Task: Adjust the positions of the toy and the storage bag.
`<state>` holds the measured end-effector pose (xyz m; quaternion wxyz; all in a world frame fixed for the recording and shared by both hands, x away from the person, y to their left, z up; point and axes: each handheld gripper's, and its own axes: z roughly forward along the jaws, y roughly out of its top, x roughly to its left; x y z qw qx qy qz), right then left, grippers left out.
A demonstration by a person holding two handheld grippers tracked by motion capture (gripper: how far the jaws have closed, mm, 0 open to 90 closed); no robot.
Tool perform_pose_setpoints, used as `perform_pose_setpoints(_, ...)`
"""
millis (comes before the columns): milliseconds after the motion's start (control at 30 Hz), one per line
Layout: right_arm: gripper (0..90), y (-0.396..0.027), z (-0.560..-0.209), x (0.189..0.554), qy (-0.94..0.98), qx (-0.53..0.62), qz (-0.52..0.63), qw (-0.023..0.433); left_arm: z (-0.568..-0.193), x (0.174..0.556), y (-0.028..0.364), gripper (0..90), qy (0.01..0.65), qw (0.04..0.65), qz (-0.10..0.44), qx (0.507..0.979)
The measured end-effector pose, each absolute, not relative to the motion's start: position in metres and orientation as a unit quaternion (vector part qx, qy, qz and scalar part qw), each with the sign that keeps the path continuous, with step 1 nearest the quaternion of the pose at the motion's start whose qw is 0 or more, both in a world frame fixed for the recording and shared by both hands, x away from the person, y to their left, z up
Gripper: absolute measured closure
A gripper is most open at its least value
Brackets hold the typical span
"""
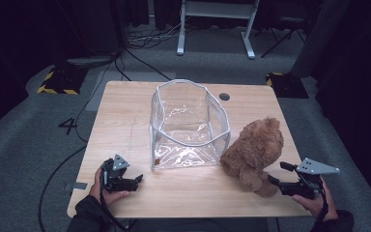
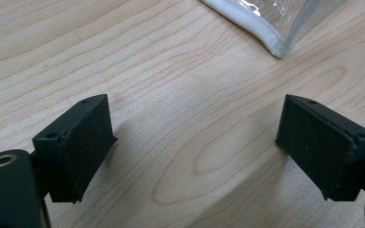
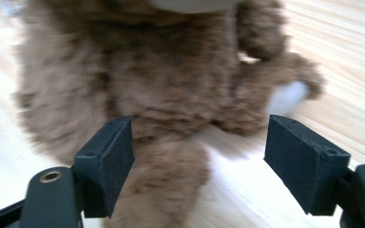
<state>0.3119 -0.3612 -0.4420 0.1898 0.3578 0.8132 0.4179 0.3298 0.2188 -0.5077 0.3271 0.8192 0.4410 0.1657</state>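
Right tool (image 1: 276, 175) points level at teddy bear (image 1: 254, 151), jaws spread wide.

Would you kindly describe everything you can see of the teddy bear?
The teddy bear is brown, shaggy plush with a paler patch on one paw. It sits on the wooden table, near its right edge, leaning against the clear plastic bag. The right gripper is at its feet, jaws open, one leg between them without the pads pressing on it.
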Motion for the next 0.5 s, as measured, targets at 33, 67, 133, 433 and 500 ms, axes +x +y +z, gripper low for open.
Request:
perform_pose_setpoints(33,24.7,-0.361,-0.442,0.312,0.813,0.358,0.418,0.190,-0.508,0.330,0.219,11.9,0.441,0.327,0.166,0.819)
perform_pose_setpoints(67,24.7,-0.356,-0.444,0.309,0.819,0.344,0.422,0.179,-0.508,0.330,0.219,11.9,0.441,0.327,0.165,0.820)
perform_pose_setpoints(133,24.3,-0.351,-0.445,0.307,0.826,0.331,0.424,0.171,-0.508,0.330,0.219,11.9,0.441,0.327,0.166,0.819)
perform_pose_setpoints(433,23.1,-0.327,-0.457,0.305,0.841,0.310,0.414,0.159,-0.508,0.330,0.219,11.9,0.441,0.327,0.166,0.819)
perform_pose_setpoints(500,24.3,-0.322,-0.462,0.308,0.847,0.309,0.402,0.161,-0.508,0.330,0.219,11.9,0.440,0.328,0.165,0.819)
